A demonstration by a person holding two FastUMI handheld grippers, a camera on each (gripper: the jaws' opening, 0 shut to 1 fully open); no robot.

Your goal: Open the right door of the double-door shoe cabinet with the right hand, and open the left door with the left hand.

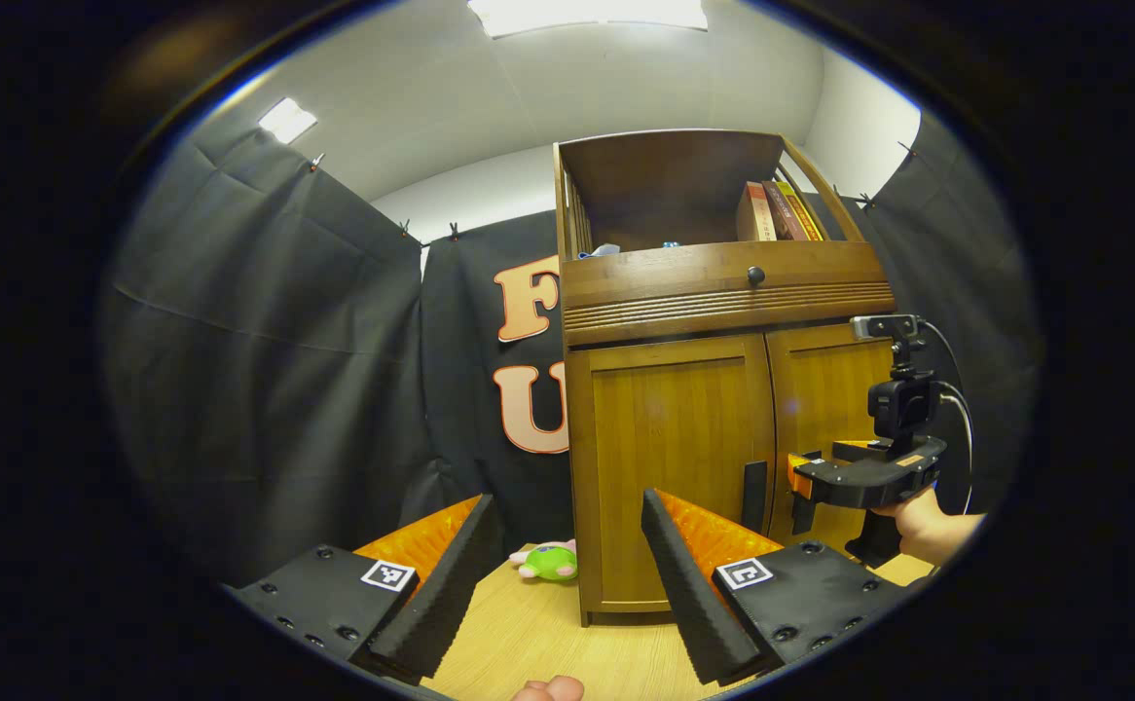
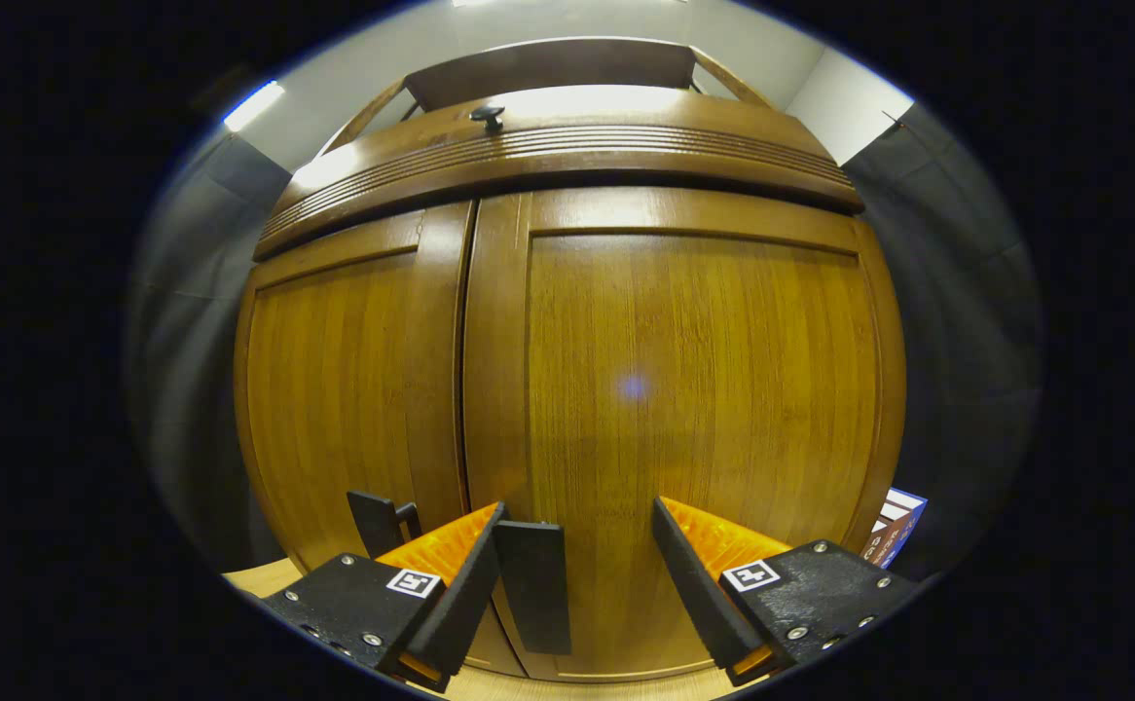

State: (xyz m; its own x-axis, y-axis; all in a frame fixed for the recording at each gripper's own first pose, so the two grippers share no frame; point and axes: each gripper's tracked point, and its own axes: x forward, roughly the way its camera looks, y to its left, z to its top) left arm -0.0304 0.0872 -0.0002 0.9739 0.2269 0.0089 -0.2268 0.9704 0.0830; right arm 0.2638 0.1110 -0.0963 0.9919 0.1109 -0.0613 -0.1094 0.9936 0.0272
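While both warm-brown wooden doors of the shoe cabinet [image 2: 567,389] stand closed, the right gripper [image 2: 577,574] gapes around the right door's flat black handle [image 2: 533,584]; closing off-centre risks slipping. The left gripper [image 1: 567,565] waits open, well back.

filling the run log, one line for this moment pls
stage: approach | doors: both closed | right gripper: open, around right door handle | left gripper: open, back from cabinet
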